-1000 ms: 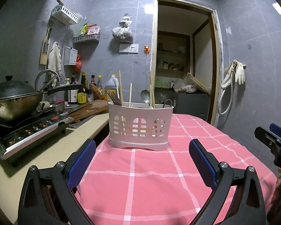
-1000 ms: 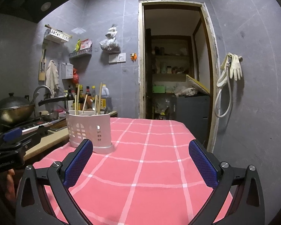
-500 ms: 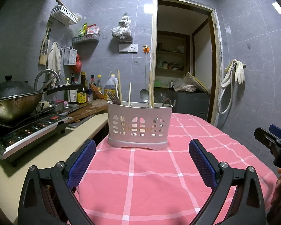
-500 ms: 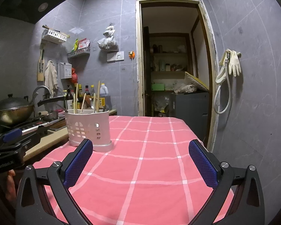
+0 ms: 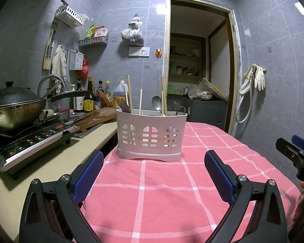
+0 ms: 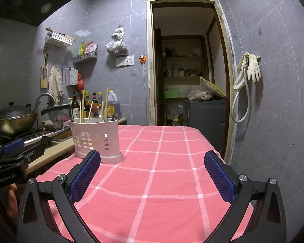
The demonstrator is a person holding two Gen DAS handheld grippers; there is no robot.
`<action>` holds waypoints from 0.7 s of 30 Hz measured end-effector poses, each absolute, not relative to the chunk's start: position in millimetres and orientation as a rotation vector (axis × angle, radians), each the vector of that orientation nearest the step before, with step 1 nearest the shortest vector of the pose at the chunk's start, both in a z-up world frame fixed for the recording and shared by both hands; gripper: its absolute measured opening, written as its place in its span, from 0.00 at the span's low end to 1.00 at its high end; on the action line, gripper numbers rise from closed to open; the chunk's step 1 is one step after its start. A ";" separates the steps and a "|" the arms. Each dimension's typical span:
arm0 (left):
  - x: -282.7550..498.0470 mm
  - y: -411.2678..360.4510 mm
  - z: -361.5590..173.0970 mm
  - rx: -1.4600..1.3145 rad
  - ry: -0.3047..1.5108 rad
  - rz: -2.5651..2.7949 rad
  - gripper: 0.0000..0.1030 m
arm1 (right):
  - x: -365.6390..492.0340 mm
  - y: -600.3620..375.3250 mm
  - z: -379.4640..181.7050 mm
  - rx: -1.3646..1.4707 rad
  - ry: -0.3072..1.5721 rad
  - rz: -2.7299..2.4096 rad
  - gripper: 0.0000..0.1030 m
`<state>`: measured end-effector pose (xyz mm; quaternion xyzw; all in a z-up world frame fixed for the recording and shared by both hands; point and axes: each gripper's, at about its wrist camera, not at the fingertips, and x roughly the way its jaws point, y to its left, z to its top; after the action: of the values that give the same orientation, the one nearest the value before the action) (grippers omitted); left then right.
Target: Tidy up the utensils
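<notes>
My left claw (image 5: 153, 177) is wide open and holds nothing. My right claw (image 6: 152, 179) is wide open too, and it holds nothing. Under both claws lies the pink cloth with white lines (image 5: 162, 182) that covers the counter. The cloth between my fingers is bare, so there is room to move forward.

Straight ahead of my left claw stands the white plastic basket with little window holes (image 5: 151, 136). It sits on the far part of the cloth, close to the cloth's left edge. From my right claw, the same basket (image 6: 95, 139) is ahead and to the left, just past my left finger.

In the basket I can count one metal fork (image 5: 122, 105), one metal spoon (image 5: 156, 102) and some pale wooden chopsticks (image 5: 129, 95). I cannot tell how many chopsticks there are. A dark handle at the right end is too hard to make out.

To the left of my left claw is the pale stone counter (image 5: 50, 162). On it sit one black cooktop with buttons (image 5: 34, 141) and one dark wok with a lid (image 5: 14, 109). On the right, the cloth ends near the grey tiled wall (image 6: 273, 111).
</notes>
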<state>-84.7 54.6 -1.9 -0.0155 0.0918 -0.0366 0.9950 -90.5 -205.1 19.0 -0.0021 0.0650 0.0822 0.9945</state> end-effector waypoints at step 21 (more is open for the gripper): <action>-84.8 54.8 -1.4 -0.032 0.184 -0.073 0.95 | -91.3 -203.0 19.0 -0.003 0.131 0.163 1.00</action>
<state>-84.8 54.8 -1.4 -0.0159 0.0918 -0.0366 0.9950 -91.3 -203.0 19.0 -0.0013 0.0653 0.0813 0.9945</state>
